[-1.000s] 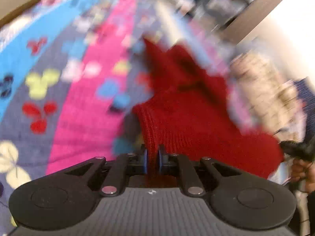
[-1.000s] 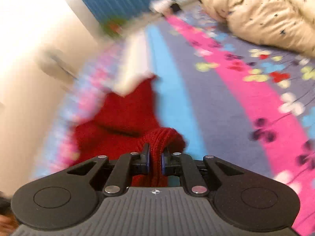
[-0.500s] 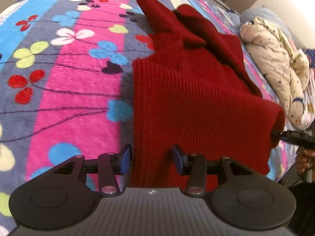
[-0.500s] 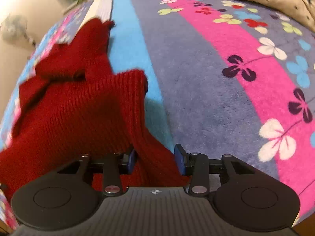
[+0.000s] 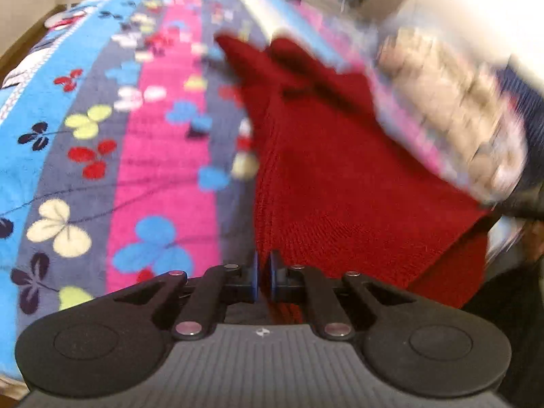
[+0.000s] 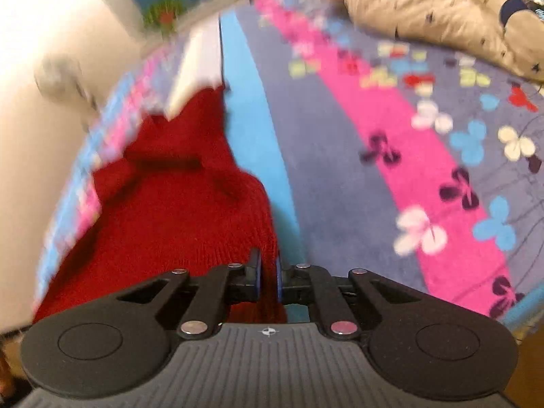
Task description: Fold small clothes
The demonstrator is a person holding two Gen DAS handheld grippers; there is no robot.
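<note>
The red knitted sweater (image 5: 333, 183) lies spread on the bed (image 5: 159, 176), stretching away ahead of both tools over the striped, flower-printed cover. The left tool (image 5: 262, 278) is clenched on the near hem at the garment's left corner, the knit pinched between its blue pads, its jaws having just closed on the fabric. The right tool (image 6: 268, 277) grips the opposite near corner in the same way, red knit (image 6: 170, 210) bunched between its pads, and its jaws too have just closed on it. Beyond the tools the body of the garment runs out to two sleeves, which lie rumpled at the far end. It looks soft, limp and light, with a ribbed weave that probably stretches and sags between the two grips rather than holding a line, so an even pull from both corners seems wise. The knit looks grippy, not slippery, and thick enough that a pinch near the hem edge should hold; taking hold at corners or at the shoulders likely keeps the fold square. A cream quilted bundle (image 6: 425, 10) lies well off to the right of the right tool.
</note>
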